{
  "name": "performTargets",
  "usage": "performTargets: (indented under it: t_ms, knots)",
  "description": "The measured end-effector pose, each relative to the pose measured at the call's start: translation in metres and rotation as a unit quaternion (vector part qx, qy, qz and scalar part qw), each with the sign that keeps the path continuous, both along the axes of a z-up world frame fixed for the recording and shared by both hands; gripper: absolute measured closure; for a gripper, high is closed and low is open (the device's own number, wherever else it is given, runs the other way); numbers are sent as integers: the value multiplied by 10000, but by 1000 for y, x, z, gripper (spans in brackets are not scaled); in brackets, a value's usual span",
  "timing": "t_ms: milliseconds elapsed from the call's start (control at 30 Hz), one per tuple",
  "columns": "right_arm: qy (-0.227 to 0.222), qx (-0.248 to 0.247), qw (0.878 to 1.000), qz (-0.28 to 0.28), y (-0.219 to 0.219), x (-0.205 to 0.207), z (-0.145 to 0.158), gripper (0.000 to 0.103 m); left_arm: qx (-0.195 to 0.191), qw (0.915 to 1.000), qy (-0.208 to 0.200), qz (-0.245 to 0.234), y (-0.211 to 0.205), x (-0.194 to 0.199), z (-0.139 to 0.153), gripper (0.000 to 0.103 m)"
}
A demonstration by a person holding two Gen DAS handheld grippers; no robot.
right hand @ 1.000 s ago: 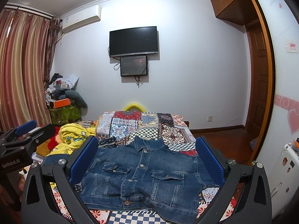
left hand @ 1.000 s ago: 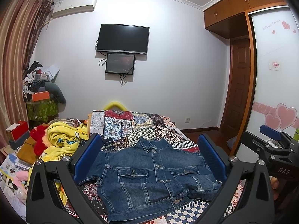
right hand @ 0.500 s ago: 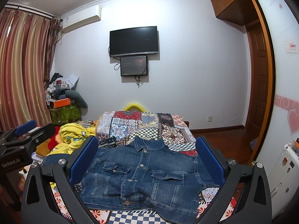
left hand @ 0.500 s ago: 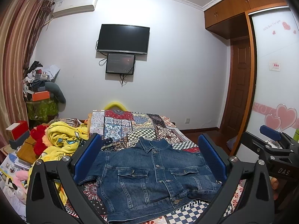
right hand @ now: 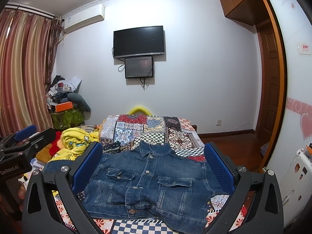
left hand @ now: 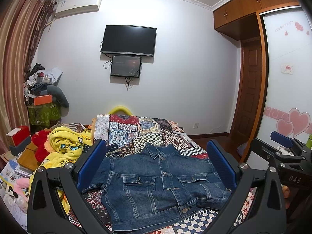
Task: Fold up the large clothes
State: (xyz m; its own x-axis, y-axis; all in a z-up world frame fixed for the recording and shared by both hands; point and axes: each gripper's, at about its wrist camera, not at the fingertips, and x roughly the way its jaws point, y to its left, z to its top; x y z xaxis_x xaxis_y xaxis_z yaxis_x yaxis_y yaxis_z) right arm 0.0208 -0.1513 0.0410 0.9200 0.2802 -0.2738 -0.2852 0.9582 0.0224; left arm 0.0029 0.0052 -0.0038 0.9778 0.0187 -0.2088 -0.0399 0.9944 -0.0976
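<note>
A blue denim jacket (left hand: 161, 183) lies front up on the patchwork bedspread (left hand: 136, 130), collar toward the far wall, sleeves tucked across its lower half. My left gripper (left hand: 156, 150) hovers above the jacket's near side, open, with nothing between its blue pads (left hand: 91, 163). In the right wrist view the same jacket (right hand: 150, 181) lies below my right gripper (right hand: 154, 150), which is also open and holds nothing. Each gripper shows at the edge of the other's view: the right one (left hand: 282, 152) at right, the left one (right hand: 21, 142) at left.
A yellow cartoon blanket (left hand: 66, 144) and a red plush toy (left hand: 40, 144) are heaped left of the bed. Boxes and books (left hand: 17, 138) stack beside them. A cluttered pile (left hand: 42, 89) fills the far left corner. A wardrobe (left hand: 286, 78) and door (left hand: 249, 89) stand right; a white suitcase (right hand: 296, 177) stands near.
</note>
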Motion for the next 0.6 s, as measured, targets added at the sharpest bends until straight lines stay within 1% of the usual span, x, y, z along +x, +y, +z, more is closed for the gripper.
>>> performTargets:
  t_ms: [200,400,500,600]
  knots:
    - [26,-5,10000,-15,1,1,-2,0,-8,10000,3,-10,0,0,-1,0]
    - [123,-33,9999,-57,5,9,-7,0,-9,10000,39,20,7,9,-4,0]
    - [201,-68,9998,-63,7,17,-11,0,-39,9999,37,163,18,17,-6,0]
    - [275,-117,9995,-70,11,26,-15,0,-133,9991,130,387,39,30,-11,0]
